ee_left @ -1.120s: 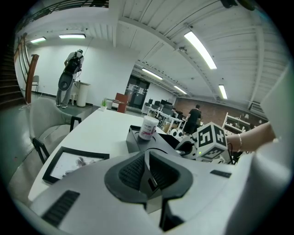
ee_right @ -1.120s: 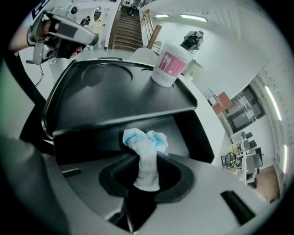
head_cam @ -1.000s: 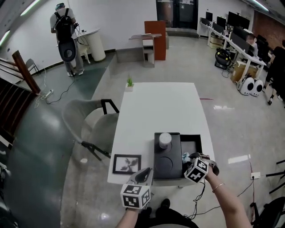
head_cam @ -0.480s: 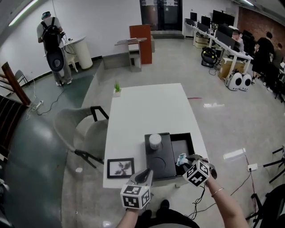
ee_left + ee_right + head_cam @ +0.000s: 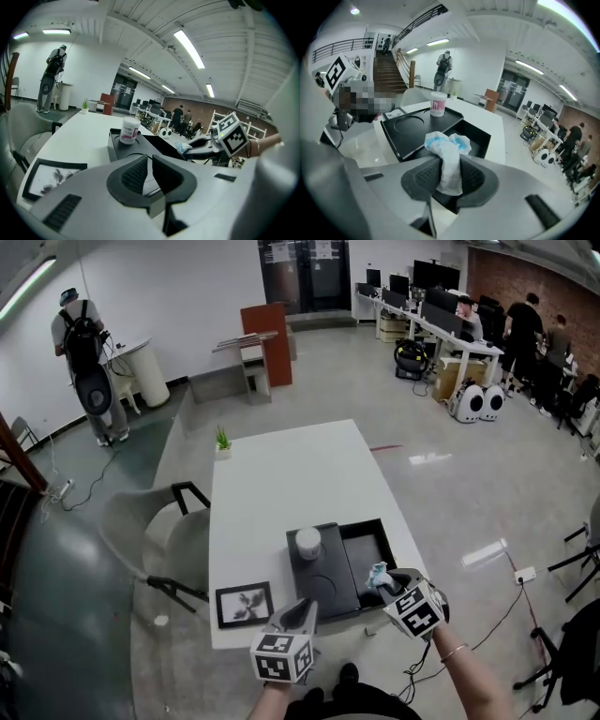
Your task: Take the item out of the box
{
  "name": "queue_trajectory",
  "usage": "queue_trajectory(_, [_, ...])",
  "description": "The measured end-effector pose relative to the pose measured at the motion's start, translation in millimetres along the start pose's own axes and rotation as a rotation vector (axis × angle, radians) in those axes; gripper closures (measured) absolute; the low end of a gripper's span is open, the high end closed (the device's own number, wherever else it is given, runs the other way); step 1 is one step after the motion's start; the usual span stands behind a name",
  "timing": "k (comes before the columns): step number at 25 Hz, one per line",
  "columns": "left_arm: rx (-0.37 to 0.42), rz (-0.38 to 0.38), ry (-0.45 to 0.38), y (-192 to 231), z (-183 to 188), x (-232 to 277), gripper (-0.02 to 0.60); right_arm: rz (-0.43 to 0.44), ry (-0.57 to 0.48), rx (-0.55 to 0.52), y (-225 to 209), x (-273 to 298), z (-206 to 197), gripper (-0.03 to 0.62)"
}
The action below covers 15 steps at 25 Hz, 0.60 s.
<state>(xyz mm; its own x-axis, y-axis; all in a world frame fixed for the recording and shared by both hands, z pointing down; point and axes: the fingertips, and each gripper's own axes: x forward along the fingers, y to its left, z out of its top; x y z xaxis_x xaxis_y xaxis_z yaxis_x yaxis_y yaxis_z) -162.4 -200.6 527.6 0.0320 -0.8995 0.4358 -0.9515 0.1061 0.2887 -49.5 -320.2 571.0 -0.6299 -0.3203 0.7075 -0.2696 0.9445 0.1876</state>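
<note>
Supporting surface: we stand at the near end of a long white table (image 5: 281, 465); everything we need is grouped there, within reach of both tools.
Box: the black box (image 5: 367, 542) sits near the near right corner, and its right compartment lies open and looks empty from above.
Lid: a black tray-like lid (image 5: 328, 582) covers the box's left part, pushed aside so the right compartment can be reached.
Picture frame: a framed picture (image 5: 244, 605) lies flat to the left of the box, apart from it and no part of our job.
Left gripper: our left gripper (image 5: 150, 164) hangs over the near edge beside the lid with its jaws together on nothing, out of the right one's way.
Right gripper: our right gripper (image 5: 449, 180) is angled down over the box's near right side, jaws clamped on the item.
Tub: a small white tub (image 5: 307, 542) stands upright on the lid's far end.
Item: the crumpled white-and-blue wad (image 5: 449, 154) is pinched by its lower end, its bunched top free above the pads; we judge it clear of the box.
</note>
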Motion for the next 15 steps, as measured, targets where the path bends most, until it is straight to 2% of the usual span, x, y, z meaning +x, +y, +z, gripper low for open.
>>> queue_trajectory(15, [0.053, -0.081, 0.010, -11, 7, 8, 0.549, -0.075, -0.247, 0.369, -3, -56, 24, 0.505])
